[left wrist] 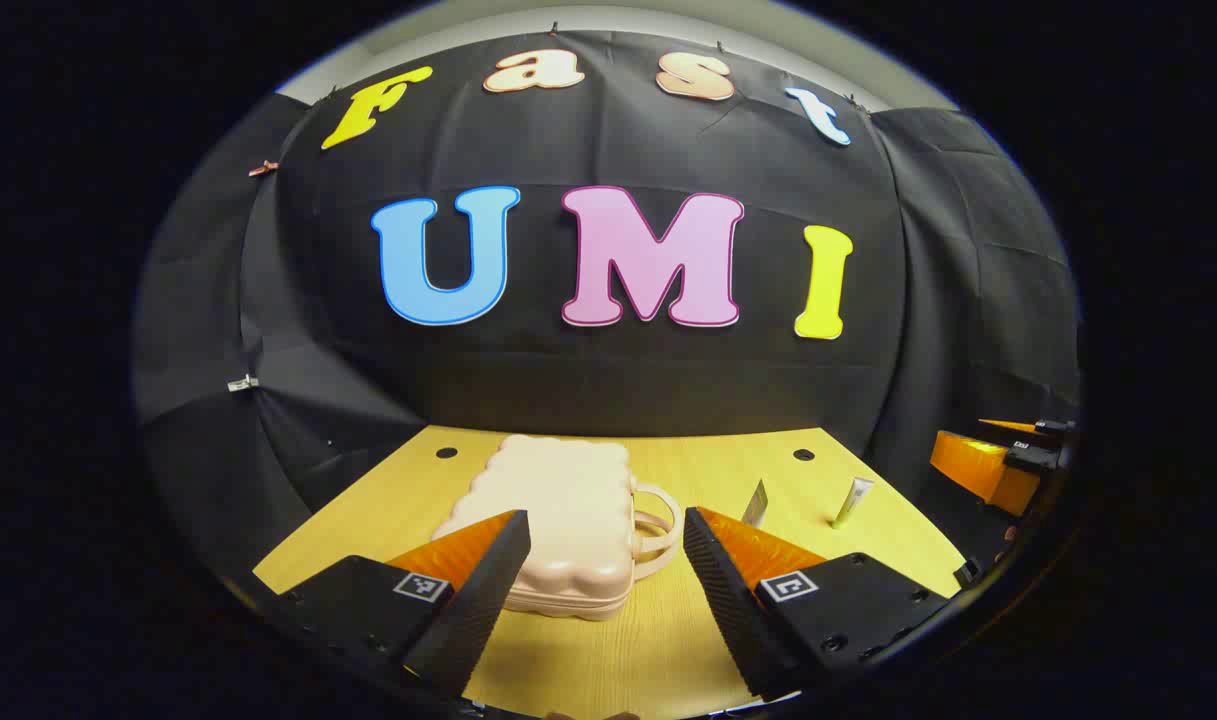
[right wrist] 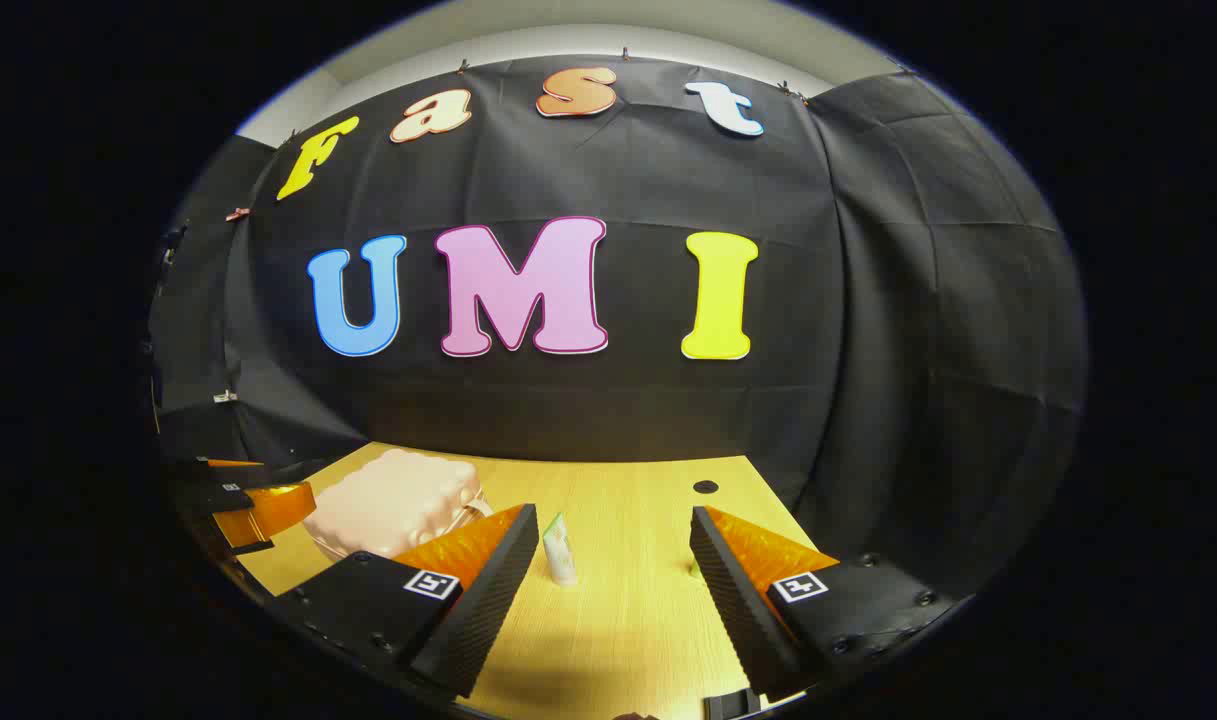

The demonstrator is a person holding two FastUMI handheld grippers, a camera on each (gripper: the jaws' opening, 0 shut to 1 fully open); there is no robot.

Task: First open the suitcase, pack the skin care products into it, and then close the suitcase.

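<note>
In the left gripper view, the closed suitcase (left wrist: 558,525) lies on the table (left wrist: 868,540), its near corner hidden behind the left gripper (left wrist: 606,560), which is spread wide and holds nothing. Two tubes (left wrist: 854,500) stand upright to the right. The right gripper (right wrist: 613,565) gapes, empty, one tube (right wrist: 558,550) between its fingers, untouched

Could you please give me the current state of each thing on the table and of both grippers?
suitcase: closed, lying flat on the table, handle toward the tubes.
grey tube: standing upright, untouched.
white-and-green tube: standing upright, untouched.
left gripper: open, holding nothing, facing the suitcase.
right gripper: open, holding nothing.
table: bears the suitcase and both tubes.
</note>
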